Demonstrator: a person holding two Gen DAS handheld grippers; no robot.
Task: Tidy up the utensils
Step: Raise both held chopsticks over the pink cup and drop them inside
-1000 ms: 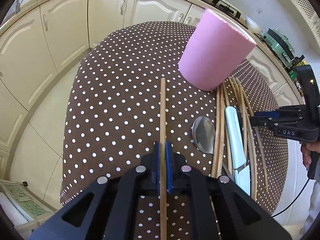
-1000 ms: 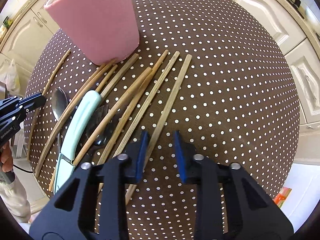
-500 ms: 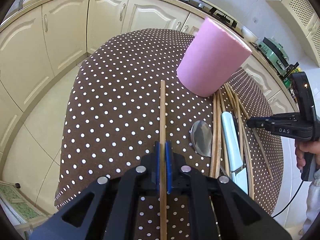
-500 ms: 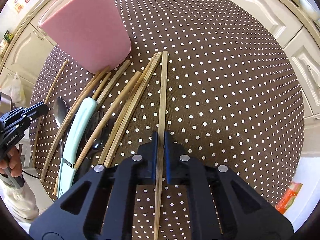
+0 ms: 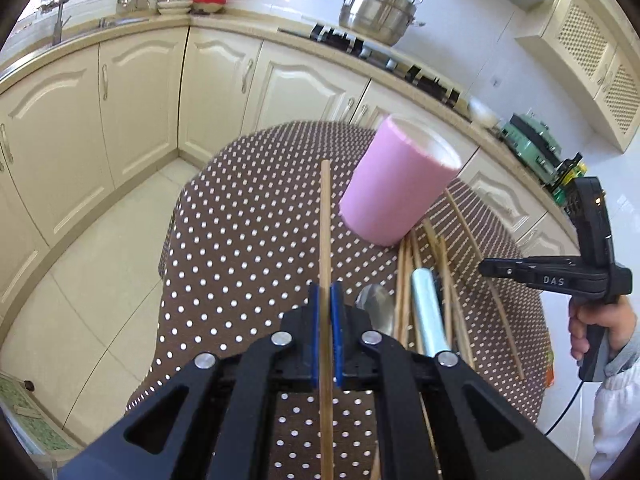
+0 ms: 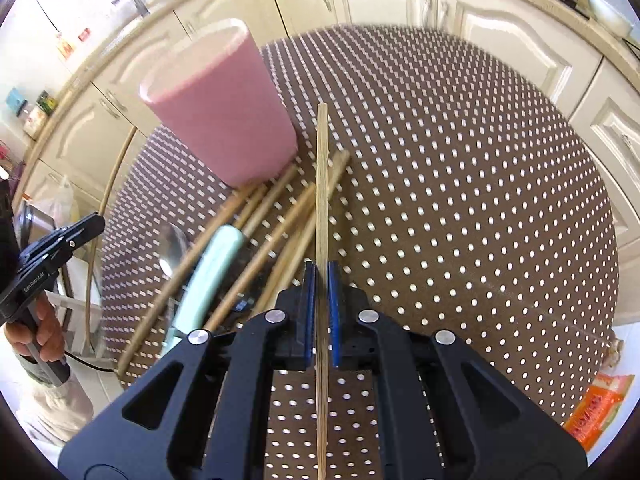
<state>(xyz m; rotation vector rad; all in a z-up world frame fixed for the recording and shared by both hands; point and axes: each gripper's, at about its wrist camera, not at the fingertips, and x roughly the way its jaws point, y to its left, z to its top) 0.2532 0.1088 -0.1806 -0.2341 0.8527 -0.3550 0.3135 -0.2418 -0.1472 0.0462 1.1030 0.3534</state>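
Moved: both my grippers have lifted off the table [image 6: 460, 200], and the right one, spread a second ago, now pinches a chopstick.
Left gripper [image 5: 325, 332]: pressed together on one chopstick [image 5: 325, 232], its tip aimed beside the pink cup [image 5: 394, 188].
Right gripper [image 6: 321, 314]: clamped on another chopstick [image 6: 322, 184], held lengthwise so it can tip into the cup (my guess).
Cup: upright, mouth open, ready to take sticks.
Pile [image 6: 256, 236]: more chopsticks, a spoon and a pale-handled knife lie at the cup's base.
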